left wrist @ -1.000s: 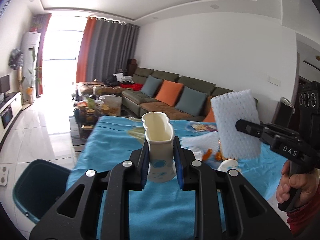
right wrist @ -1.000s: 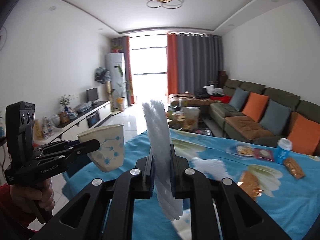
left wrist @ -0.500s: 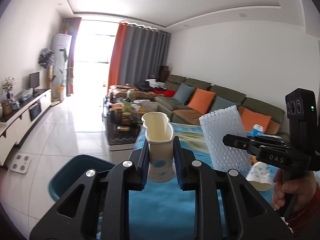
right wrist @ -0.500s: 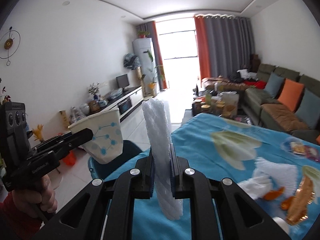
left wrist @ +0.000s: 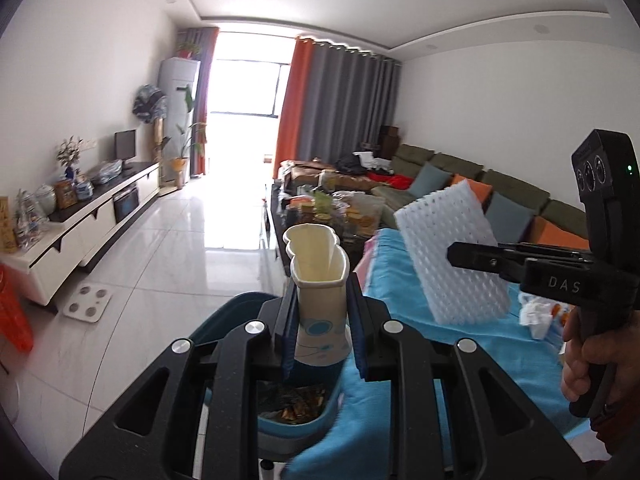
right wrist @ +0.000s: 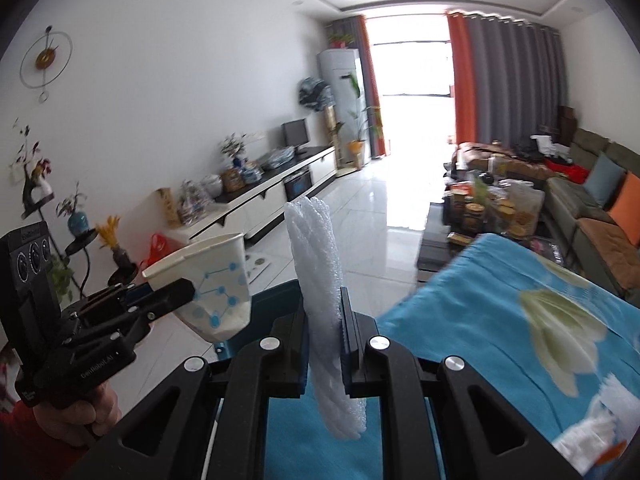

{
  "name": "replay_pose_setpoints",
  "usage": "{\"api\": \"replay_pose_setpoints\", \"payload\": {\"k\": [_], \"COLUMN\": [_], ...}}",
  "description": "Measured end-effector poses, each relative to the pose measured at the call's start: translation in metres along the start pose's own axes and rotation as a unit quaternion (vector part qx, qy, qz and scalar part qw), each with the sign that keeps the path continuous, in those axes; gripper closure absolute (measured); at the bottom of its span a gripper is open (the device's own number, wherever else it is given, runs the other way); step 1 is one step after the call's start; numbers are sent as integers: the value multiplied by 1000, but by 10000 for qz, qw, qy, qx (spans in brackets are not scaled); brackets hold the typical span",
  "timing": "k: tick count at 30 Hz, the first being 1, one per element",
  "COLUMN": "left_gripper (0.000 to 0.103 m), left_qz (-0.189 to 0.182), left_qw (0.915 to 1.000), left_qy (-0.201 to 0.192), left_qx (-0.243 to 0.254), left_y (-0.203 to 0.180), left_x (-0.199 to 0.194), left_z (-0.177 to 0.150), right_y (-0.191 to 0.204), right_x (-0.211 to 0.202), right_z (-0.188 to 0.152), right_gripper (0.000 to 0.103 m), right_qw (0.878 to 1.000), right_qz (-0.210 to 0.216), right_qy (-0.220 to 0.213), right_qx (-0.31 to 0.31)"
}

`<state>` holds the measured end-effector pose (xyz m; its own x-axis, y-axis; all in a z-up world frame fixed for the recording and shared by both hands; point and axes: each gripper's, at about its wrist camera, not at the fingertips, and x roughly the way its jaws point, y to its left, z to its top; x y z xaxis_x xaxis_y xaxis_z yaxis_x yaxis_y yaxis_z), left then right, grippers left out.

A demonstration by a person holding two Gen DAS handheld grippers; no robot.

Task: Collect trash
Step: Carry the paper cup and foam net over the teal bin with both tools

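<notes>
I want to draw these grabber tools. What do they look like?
Both grippers, left gripper and right gripper, are black plastic with silver bolts and blue pads on the fingers. Each has a pistol handle with white lettering and round dials on top. The person's sleeves are red.

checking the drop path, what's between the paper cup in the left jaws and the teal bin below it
Nothing: in the left wrist view the paper cup hangs over the teal bin with only air between; wrappers lie inside the bin.
</notes>
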<state>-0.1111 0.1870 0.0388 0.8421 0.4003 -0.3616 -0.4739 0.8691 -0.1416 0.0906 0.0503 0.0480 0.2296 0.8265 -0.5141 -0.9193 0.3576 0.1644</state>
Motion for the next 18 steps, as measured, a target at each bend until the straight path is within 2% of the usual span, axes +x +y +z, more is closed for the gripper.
{"api": "replay_pose_setpoints", "payload": {"k": [3, 7, 18], "left_gripper": [81, 81, 81], "left_qz": [102, 203, 395], "left_qw": [9999, 9997, 9973], "left_qy": [35, 116, 552], "left_qx": [-31, -85, -290], "left_y": [15, 26, 55], "left_x": [-5, 23, 55], "left_z": [0, 14, -8], "right_y": [9, 18, 28], "right_x": [18, 41, 104], "right_z": [6, 11, 5], "right_gripper": [92, 92, 92], "right_qw": [9998, 9989, 9937], "right_qz": [184, 357, 578], "right_qy": [116, 296, 962], "right_qx": [-48, -104, -61]}}
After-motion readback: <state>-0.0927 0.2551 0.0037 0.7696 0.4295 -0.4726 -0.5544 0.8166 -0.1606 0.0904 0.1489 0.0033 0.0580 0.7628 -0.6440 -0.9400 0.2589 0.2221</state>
